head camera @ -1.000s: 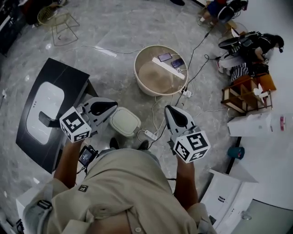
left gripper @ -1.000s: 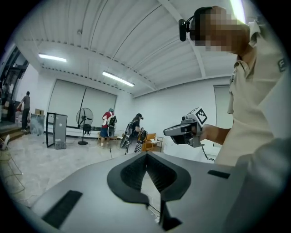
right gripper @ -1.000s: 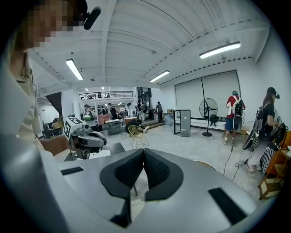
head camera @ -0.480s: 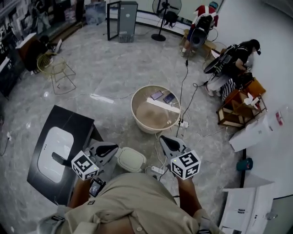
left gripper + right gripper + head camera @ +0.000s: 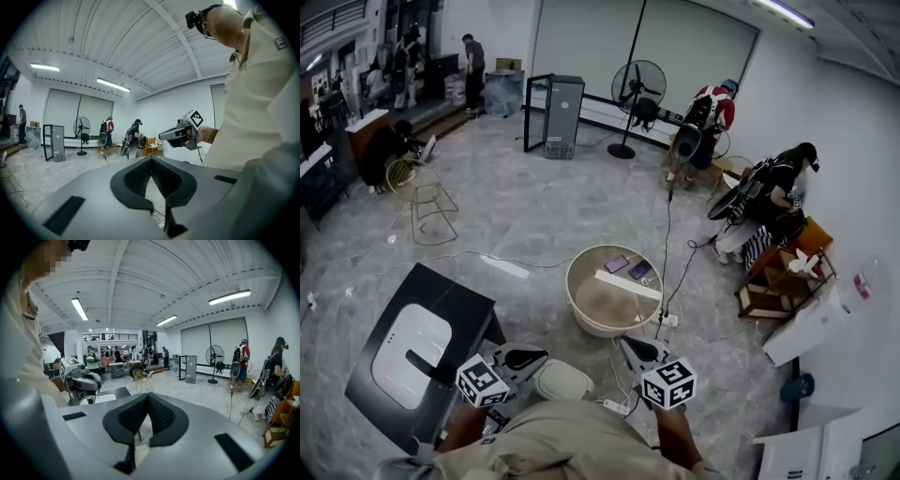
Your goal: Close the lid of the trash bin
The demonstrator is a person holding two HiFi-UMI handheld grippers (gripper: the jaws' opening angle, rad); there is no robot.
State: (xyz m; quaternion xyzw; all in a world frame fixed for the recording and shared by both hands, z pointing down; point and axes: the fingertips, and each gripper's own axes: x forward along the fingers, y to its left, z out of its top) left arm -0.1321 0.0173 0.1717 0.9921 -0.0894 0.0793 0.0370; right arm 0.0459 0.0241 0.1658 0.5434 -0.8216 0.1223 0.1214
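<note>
At bottom centre, left gripper (image 5: 532, 355) and right gripper (image 5: 629, 344), jaws together and empty, flank the closed trash bin (image 5: 562, 381); open floor (image 5: 516, 225) beyond.

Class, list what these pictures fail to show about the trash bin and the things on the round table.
Trash bin, head view: only its top shows; sides lie hidden beneath it, the near edge behind the person's shirt.
Both gripper views: the bin is not in frame.
Round table, head view: the small flat things on it are too small to identify.
</note>
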